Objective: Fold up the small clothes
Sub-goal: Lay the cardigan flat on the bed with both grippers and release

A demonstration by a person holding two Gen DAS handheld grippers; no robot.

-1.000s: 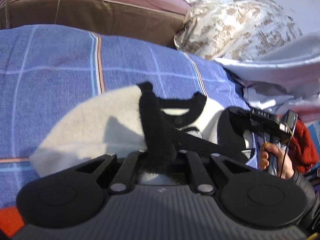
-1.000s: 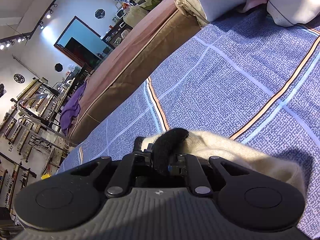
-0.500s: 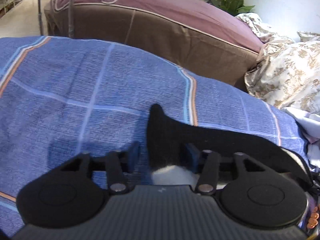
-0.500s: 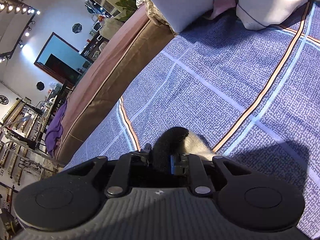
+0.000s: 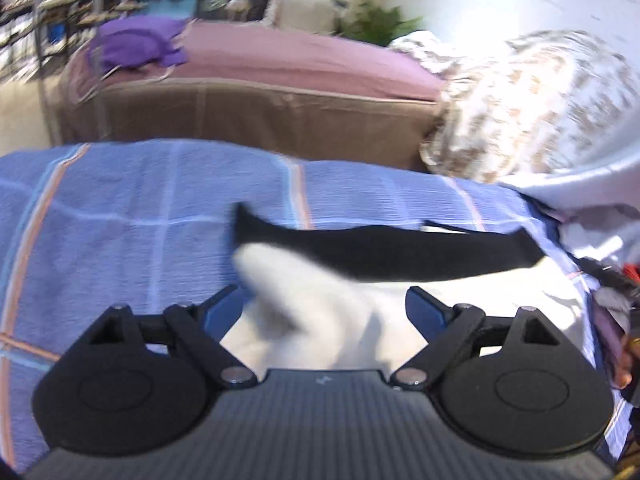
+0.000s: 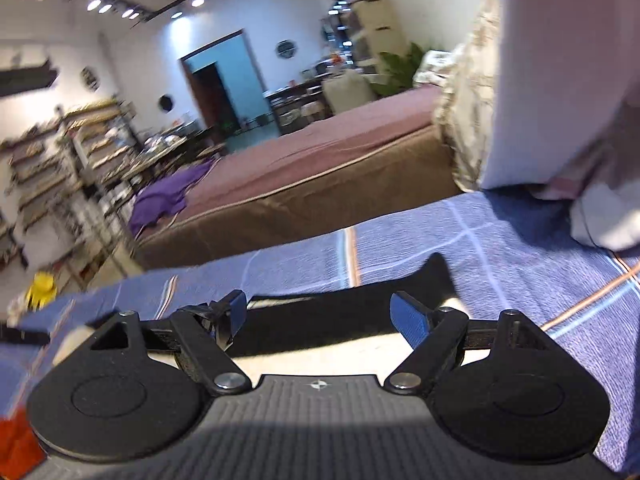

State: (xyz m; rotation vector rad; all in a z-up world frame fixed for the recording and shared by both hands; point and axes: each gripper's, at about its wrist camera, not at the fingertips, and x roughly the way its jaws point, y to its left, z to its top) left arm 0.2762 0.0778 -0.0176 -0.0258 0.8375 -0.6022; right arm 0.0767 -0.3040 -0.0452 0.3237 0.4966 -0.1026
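Let go of the sweater (image 5: 360,312) a second back: clamped on its black hem then, both claws, left (image 5: 324,312) and right (image 6: 316,312), now empty and opening. Lay flat on the blue blanket (image 5: 120,208), hem away from the claws. One fold judged finished.

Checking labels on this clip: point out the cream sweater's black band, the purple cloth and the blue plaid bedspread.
black band (image 5: 400,254), left wrist view, middle of the dark strip.
purple cloth (image 5: 136,42), left wrist view, centre of the heap.
blue plaid bedspread (image 6: 520,256), right wrist view, bare patch right of the garment.
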